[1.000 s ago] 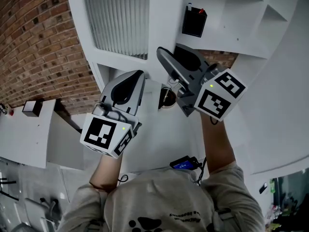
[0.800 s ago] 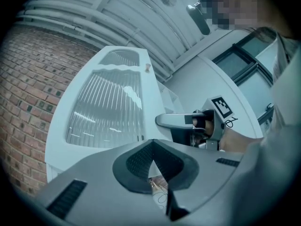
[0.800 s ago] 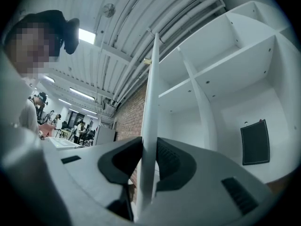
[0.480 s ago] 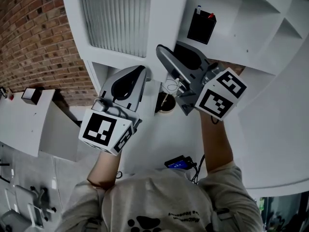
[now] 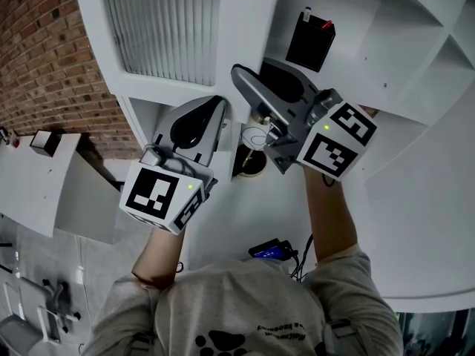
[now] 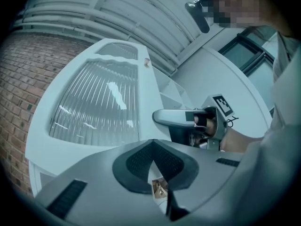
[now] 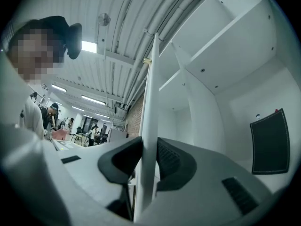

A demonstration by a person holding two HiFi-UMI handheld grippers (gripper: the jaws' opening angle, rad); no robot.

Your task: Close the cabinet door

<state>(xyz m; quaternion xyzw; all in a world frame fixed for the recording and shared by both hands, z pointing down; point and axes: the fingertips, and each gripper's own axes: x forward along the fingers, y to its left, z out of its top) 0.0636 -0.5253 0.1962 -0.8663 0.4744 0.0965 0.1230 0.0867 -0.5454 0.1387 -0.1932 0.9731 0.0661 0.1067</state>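
Note:
The white cabinet door (image 5: 249, 35) with a ribbed glass pane (image 5: 163, 28) stands open in front of the shelves. In the head view my right gripper (image 5: 245, 84) is shut on the door's free edge. In the right gripper view that thin white edge (image 7: 150, 107) runs up between the pads of the right gripper (image 7: 146, 166), and both pads press on it. My left gripper (image 5: 214, 110) is shut with nothing held, its tips at the door's lower frame beside the right one. The left gripper view shows the pane (image 6: 99, 98), the left gripper (image 6: 153, 157) and the right gripper (image 6: 164, 118) on the edge.
A black flat box (image 5: 310, 41) stands inside the cabinet, also seen as a black box (image 7: 269, 140). A dark round cup (image 5: 252, 160) sits on the white counter under the grippers, with a blue device (image 5: 271, 249) and cables nearer me. Brick wall (image 5: 44, 58) is left.
Both grippers have shifted a little to the left in the head view together with the door. The right gripper has kept its hold on the door's edge.

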